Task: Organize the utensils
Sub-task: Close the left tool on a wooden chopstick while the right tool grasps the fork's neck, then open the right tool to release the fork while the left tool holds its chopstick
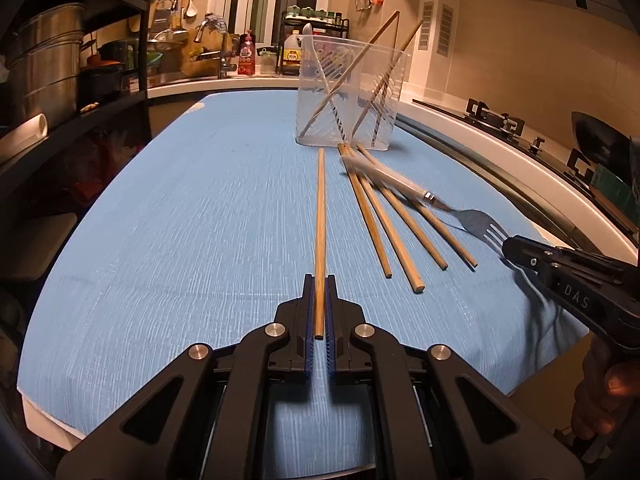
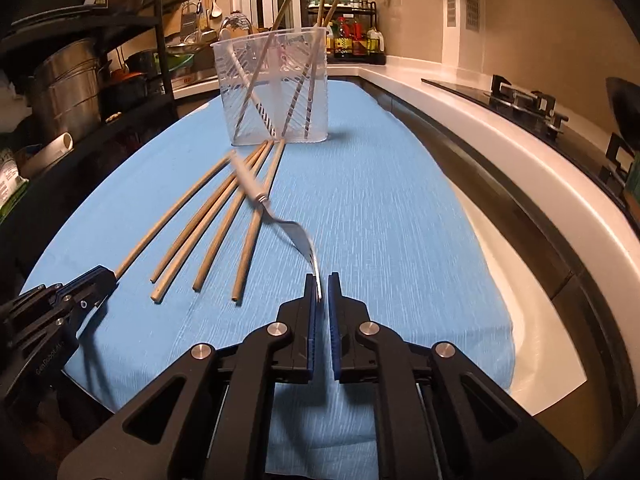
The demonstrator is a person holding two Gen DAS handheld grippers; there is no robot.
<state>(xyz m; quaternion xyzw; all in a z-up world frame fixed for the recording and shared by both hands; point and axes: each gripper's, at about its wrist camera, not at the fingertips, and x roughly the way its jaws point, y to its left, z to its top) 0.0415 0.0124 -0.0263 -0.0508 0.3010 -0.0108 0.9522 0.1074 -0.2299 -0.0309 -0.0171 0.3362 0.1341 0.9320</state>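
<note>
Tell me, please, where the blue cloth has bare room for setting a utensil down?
Bare cloth lies between the held chopstick and the shelf-side edge, and more between the fork and the counter-side edge. It is crowded where four loose chopsticks fan out before the clear container.

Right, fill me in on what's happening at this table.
A person is sorting utensils with two handheld grippers. The left gripper is shut on one wooden chopstick; the right gripper grips a fork by its tines. Four chopsticks lie on the blue cloth, others stand in the clear container.
</note>
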